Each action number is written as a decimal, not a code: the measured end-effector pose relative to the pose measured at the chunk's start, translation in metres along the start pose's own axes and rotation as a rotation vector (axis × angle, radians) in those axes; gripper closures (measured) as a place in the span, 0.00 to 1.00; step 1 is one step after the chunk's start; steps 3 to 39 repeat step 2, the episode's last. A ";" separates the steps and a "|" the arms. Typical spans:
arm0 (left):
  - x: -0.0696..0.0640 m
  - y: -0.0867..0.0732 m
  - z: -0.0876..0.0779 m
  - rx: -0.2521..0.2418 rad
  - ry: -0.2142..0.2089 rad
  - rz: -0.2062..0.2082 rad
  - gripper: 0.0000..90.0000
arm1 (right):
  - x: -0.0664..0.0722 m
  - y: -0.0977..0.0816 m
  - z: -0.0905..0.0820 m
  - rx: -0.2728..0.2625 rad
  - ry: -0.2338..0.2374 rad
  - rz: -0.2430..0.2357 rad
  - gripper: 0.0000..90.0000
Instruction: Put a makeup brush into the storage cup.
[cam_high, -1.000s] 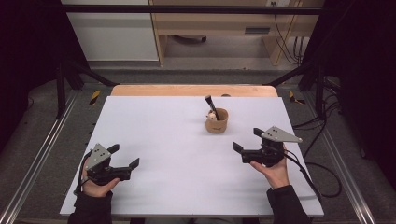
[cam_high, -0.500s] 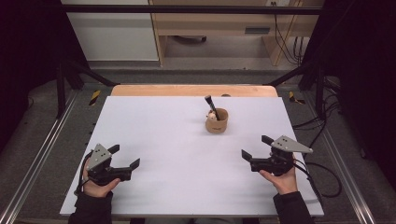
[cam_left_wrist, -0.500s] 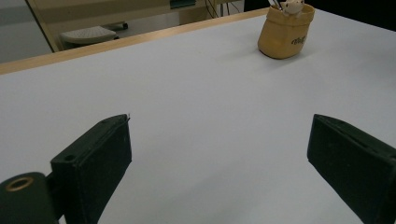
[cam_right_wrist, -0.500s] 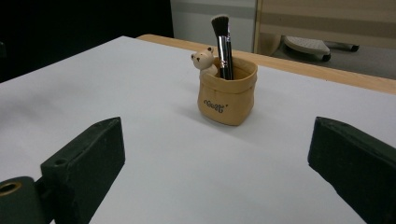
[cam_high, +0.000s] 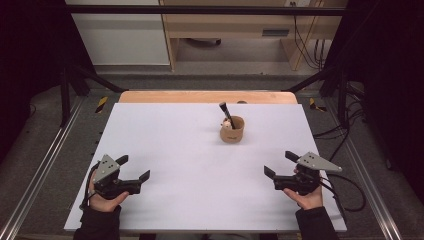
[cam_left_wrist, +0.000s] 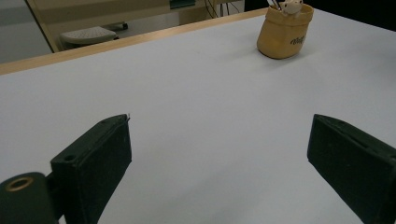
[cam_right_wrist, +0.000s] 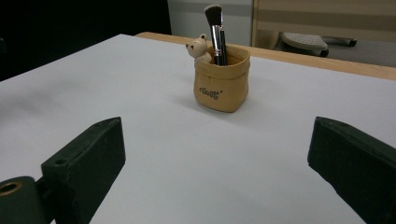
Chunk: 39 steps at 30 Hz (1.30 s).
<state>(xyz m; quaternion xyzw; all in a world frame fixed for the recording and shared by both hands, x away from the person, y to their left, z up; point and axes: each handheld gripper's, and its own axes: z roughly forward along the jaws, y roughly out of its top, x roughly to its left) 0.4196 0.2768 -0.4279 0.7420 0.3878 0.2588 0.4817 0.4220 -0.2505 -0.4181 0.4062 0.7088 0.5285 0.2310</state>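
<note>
A small tan pot stands upright on the white table, a little right of centre toward the back. A black make-up brush leans in it beside a small bear figure. The pot faces my right gripper, whose jaws stand wide apart with nothing between them. My right gripper rests at the front right in a hand. At the front left my left gripper is open and empty; the pot lies far ahead of it.
A wooden strip runs along the table's far edge. Metal rails flank the table on both sides. Black cables trail from the right gripper off the right edge. A bench stands on the floor behind.
My right gripper has drawn back from near the pot toward the front right edge of the table, staying open. The left gripper has not moved.
</note>
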 end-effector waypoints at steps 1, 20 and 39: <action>0.000 0.000 0.000 0.002 -0.001 0.001 0.07 | 0.000 0.000 0.000 0.001 -0.002 0.001 0.05; -0.001 0.000 0.001 0.003 0.000 0.001 0.07 | 0.000 -0.001 -0.001 0.003 -0.002 0.001 0.05; -0.001 0.000 0.001 0.003 0.000 0.001 0.07 | 0.000 -0.001 -0.001 0.003 -0.002 0.001 0.05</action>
